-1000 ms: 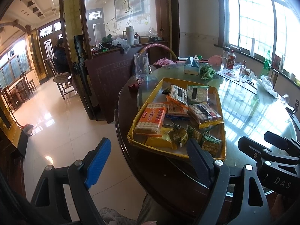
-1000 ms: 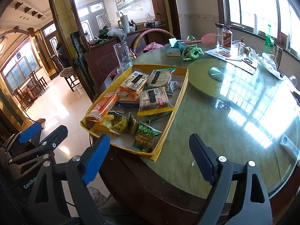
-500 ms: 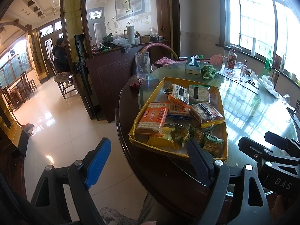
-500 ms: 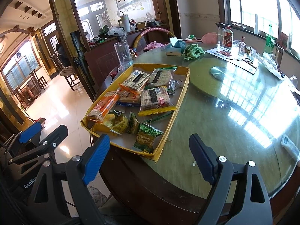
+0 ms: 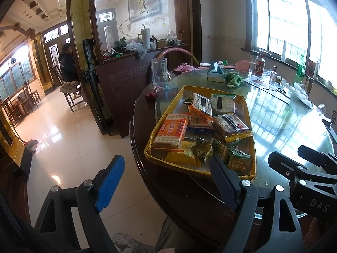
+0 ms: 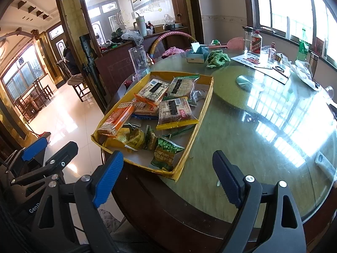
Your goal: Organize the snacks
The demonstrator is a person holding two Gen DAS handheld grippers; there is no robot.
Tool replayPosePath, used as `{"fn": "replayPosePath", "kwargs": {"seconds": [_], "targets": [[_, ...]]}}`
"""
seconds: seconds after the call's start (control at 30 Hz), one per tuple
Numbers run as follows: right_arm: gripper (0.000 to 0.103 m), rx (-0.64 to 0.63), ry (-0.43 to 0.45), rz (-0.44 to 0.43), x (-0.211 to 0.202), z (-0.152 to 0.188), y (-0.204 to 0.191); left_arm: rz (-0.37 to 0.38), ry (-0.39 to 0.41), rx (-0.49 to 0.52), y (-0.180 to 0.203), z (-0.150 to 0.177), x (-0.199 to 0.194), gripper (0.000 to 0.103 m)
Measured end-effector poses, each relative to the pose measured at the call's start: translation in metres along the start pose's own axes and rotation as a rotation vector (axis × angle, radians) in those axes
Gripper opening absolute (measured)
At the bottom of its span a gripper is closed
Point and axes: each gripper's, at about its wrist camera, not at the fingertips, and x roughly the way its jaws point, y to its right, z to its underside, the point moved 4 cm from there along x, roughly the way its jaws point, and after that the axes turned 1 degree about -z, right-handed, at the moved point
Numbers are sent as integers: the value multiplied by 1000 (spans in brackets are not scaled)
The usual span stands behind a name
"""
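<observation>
Both the left gripper [image 5: 168, 181] and right gripper [image 6: 168, 172] hang off the near edge of the round glass-topped table [image 6: 242, 139], jaws spread wide and empty. The snack packets, among them an orange cracker pack [image 5: 171, 131], lie in the yellow tray [image 6: 205, 107] at the table's near-left edge.

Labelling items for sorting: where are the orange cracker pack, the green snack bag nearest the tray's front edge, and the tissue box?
orange cracker pack [image 5: 171, 131], left wrist view, top face
green snack bag [image 6: 164, 154], right wrist view, front panel
tissue box [image 6: 197, 55], right wrist view, side wall
</observation>
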Motion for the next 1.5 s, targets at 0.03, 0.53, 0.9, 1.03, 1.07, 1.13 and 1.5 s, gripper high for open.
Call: {"fn": "replayPosePath", "kwargs": {"seconds": [0.03, 0.53, 0.9, 1.03, 1.07, 1.13, 1.5], "targets": [[87, 1, 0, 1, 0, 0, 1, 0, 1, 1, 0, 1, -1, 83], [87, 8, -30, 0, 8, 2, 4, -1, -32, 1, -2, 0, 14, 83], [87, 8, -54, 7, 21, -4, 7, -4, -49, 5, -4, -4, 28, 83], [87, 1, -57, 6, 24, -5, 5, -5, -57, 2, -5, -4, 32, 83], [87, 1, -60, 5, 25, -5, 5, -6, -58, 1, -6, -4, 33, 83], [87, -1, -64, 3, 26, -6, 5, -6, -59, 1, -7, -5, 34, 83], [87, -3, -69, 4, 29, -6, 4, -9, -63, -3, -8, -4, 36, 83]]}}
